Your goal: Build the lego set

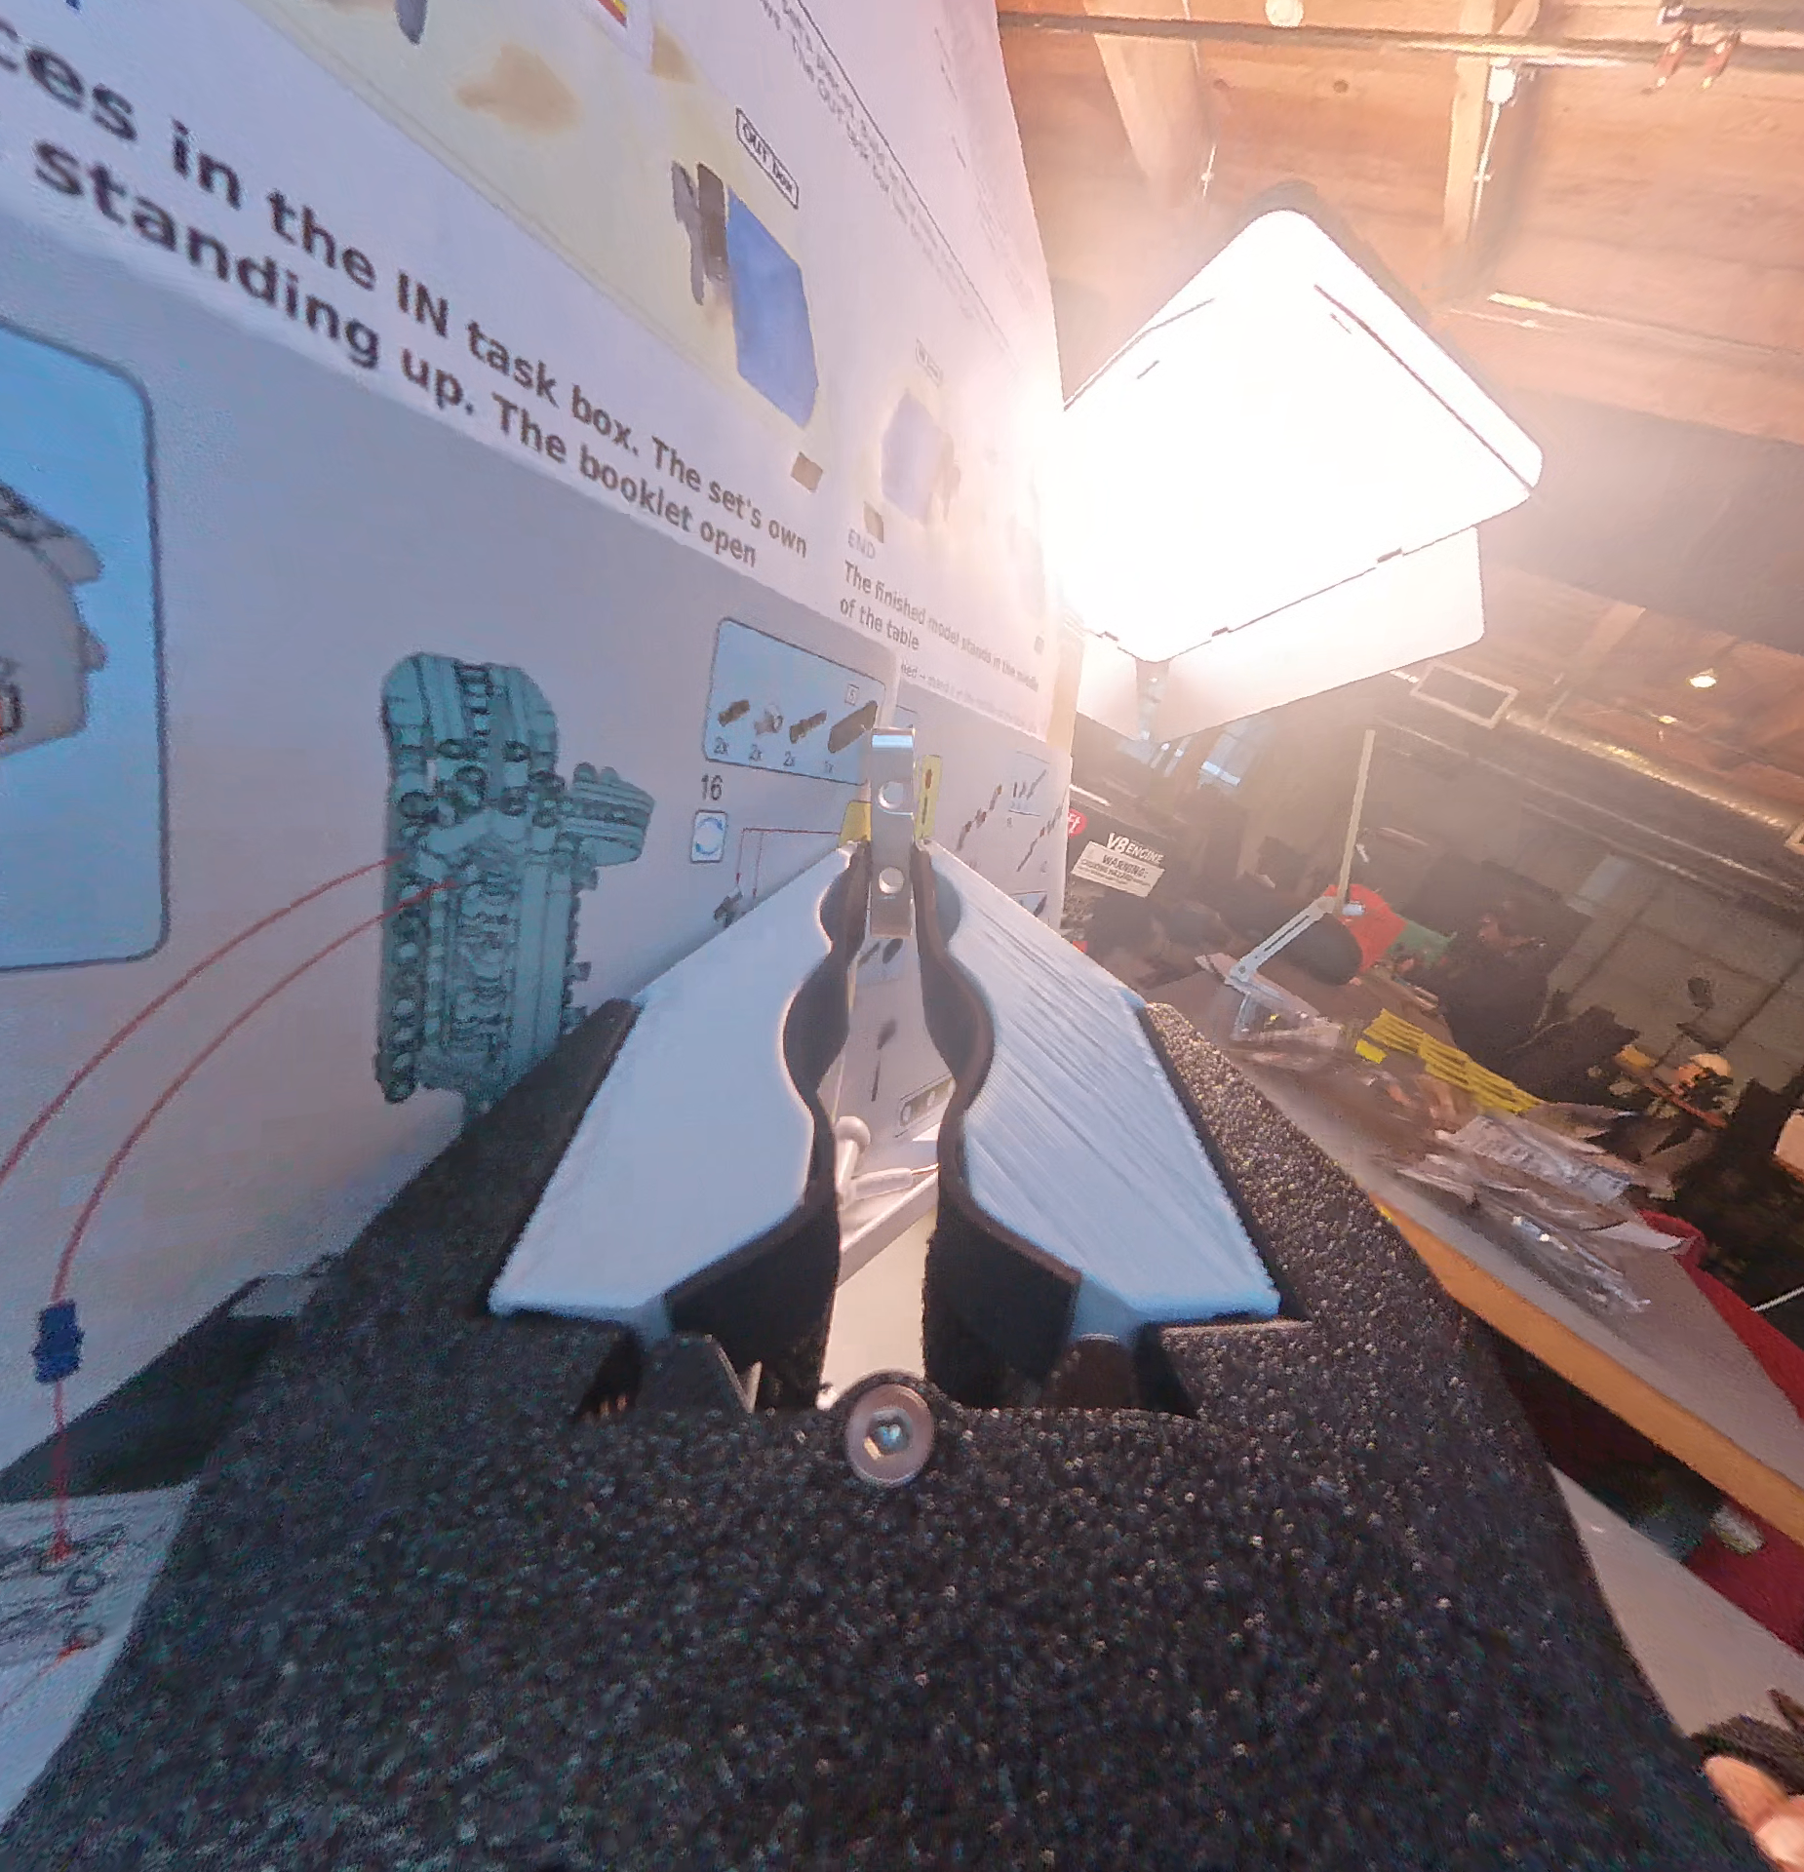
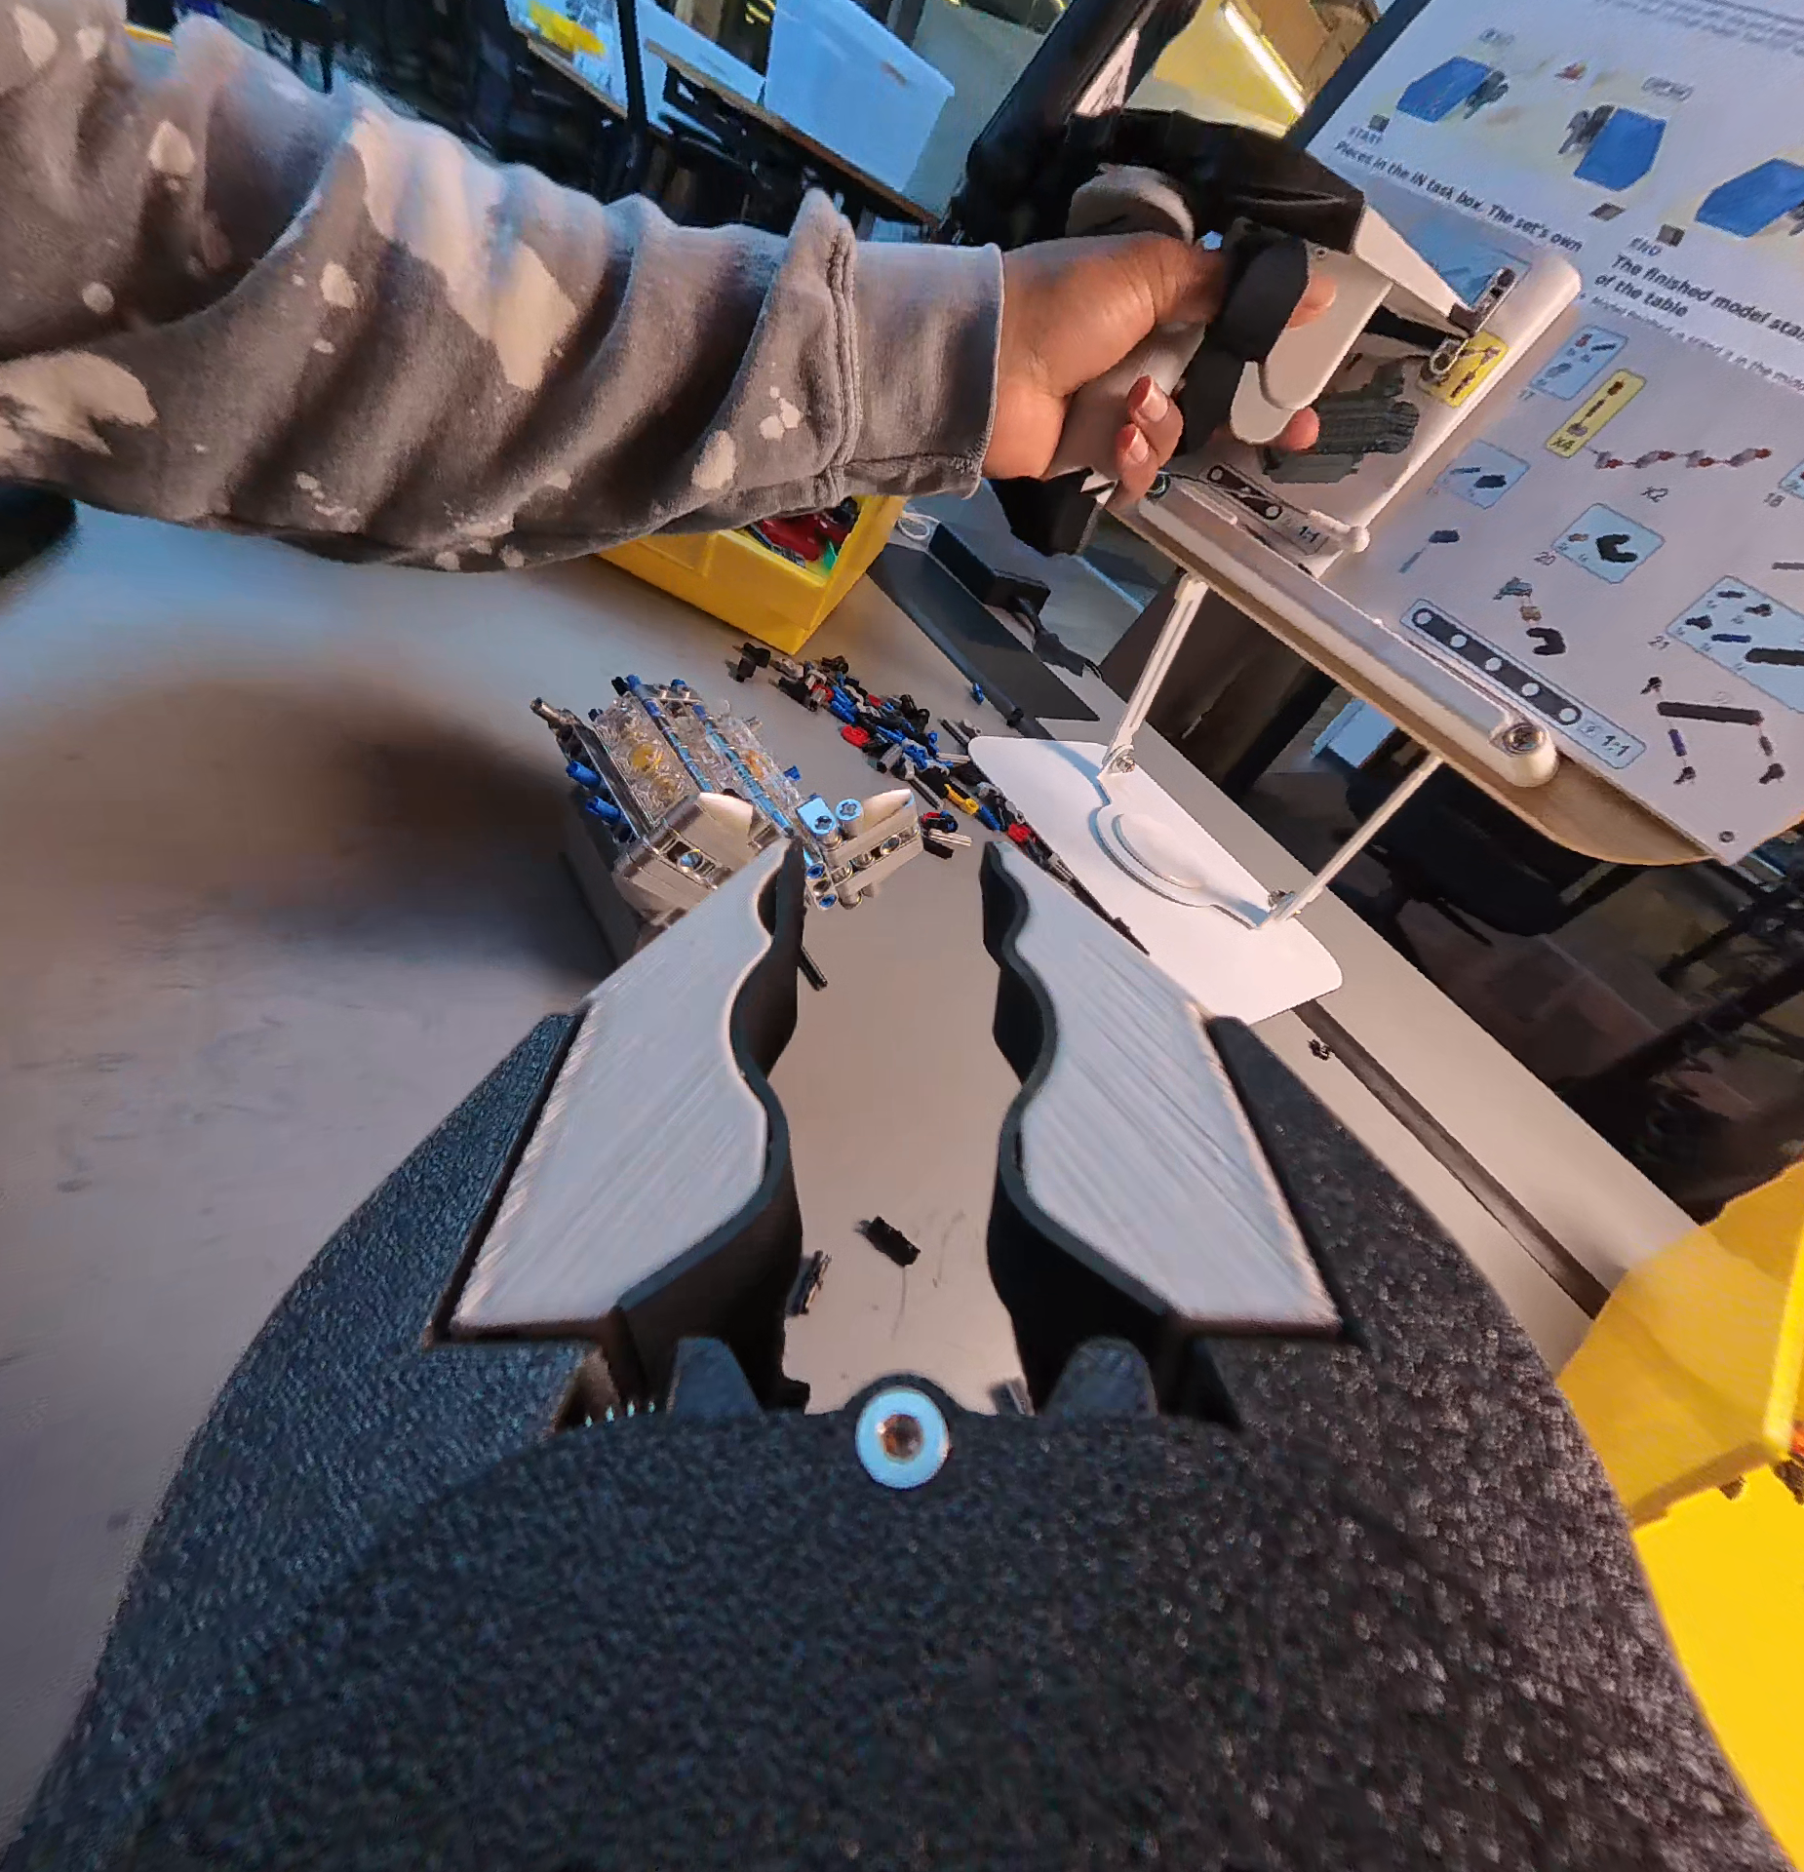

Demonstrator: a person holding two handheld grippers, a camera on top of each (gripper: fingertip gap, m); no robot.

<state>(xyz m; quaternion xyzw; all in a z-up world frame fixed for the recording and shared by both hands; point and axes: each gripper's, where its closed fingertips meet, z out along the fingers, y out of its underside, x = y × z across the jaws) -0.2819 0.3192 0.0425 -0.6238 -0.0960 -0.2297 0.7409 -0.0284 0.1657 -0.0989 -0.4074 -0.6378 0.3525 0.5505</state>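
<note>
My left gripper (image 1: pixel 890 861) is shut on a thin silver metal clip (image 1: pixel 893 810) that sticks up past the fingertips, against an open instruction booklet (image 1: pixel 533 770) on a stand. In the right wrist view a hand (image 2: pixel 1090 355) in a grey sleeve holds that gripper at the booklet (image 2: pixel 1638 527). My right gripper (image 2: pixel 893 861) is open and empty, low over the grey table (image 2: pixel 270 912). Just beyond its left fingertip stands a partly built grey and clear brick model (image 2: pixel 705 800). A small black piece (image 2: pixel 890 1241) lies on the table between the fingers.
Several small loose pieces (image 2: pixel 878 729) lie behind the model. The stand's white base plate (image 2: pixel 1182 891) sits to the right on thin legs. A yellow bin (image 2: pixel 766 577) is at the back, a yellow box (image 2: pixel 1739 1418) at the right. A bright lamp panel (image 1: pixel 1283 436) hangs above. About 35 cm separates my left fingertips from my right.
</note>
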